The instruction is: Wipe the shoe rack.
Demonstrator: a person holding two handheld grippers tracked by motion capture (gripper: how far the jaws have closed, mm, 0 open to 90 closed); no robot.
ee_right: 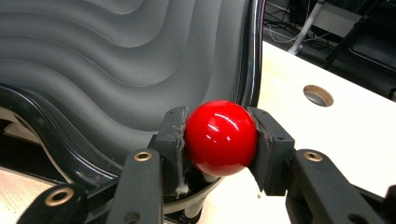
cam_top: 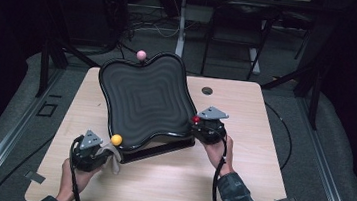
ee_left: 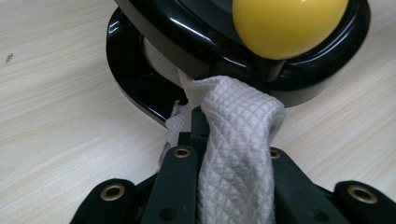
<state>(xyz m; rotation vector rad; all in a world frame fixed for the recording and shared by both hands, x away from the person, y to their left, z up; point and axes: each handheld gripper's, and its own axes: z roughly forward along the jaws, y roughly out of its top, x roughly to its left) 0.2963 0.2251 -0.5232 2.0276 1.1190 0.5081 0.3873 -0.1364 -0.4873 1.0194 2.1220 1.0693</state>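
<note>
Tilting up toward its far side, black tray [cam_top: 144, 97], red knob [ee_right: 220, 137] clamped in right hand-held gripper [ee_right: 219, 140]

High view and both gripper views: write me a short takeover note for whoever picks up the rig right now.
Left gripper: shut on the white cloth, at the tray's near corner under the yellow knob.
Right gripper: shut on the red knob, steadying the black rippled tray, which is tilted on its base.
Pink knob at the far corner, untouched.
How much wiping is done can't be judged; carry on from the yellow corner.
</note>
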